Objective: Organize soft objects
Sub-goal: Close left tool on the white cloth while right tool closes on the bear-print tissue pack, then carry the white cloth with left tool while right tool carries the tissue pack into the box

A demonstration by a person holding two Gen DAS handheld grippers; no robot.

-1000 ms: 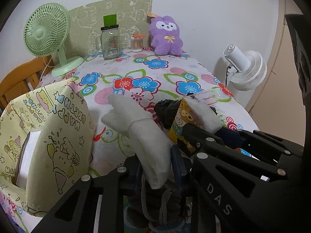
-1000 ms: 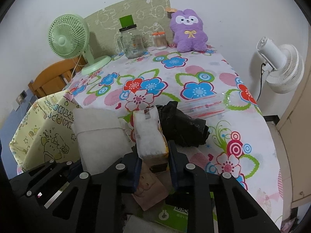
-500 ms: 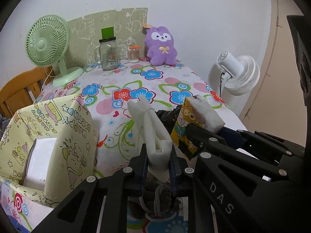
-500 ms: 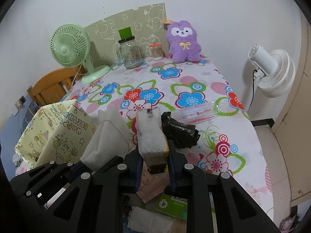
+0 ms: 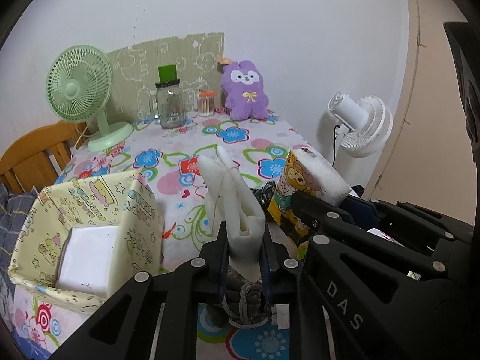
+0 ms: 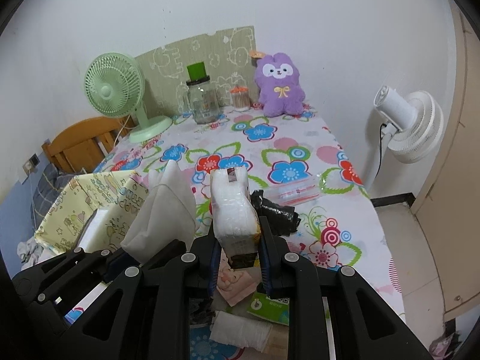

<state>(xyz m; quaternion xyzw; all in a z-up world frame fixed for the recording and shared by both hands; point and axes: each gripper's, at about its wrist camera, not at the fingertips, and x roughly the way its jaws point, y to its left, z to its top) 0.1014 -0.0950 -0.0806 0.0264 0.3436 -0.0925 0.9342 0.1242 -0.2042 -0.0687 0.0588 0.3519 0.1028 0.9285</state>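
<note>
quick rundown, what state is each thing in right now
left gripper: shut on the white cloth
white cloth: folded, held up off the table
right gripper: shut on the tissue pack
tissue pack: held upright, lifted
yellow box: open on top
glass jar: lid on, upright
green fan: standing

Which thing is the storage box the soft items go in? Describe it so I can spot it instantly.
Start at the flowered tablecloth and go to its near left edge, below the green desk fan. The open pale-yellow fabric box sits there, printed with cartoon doodles, with something white and flat inside.
</note>
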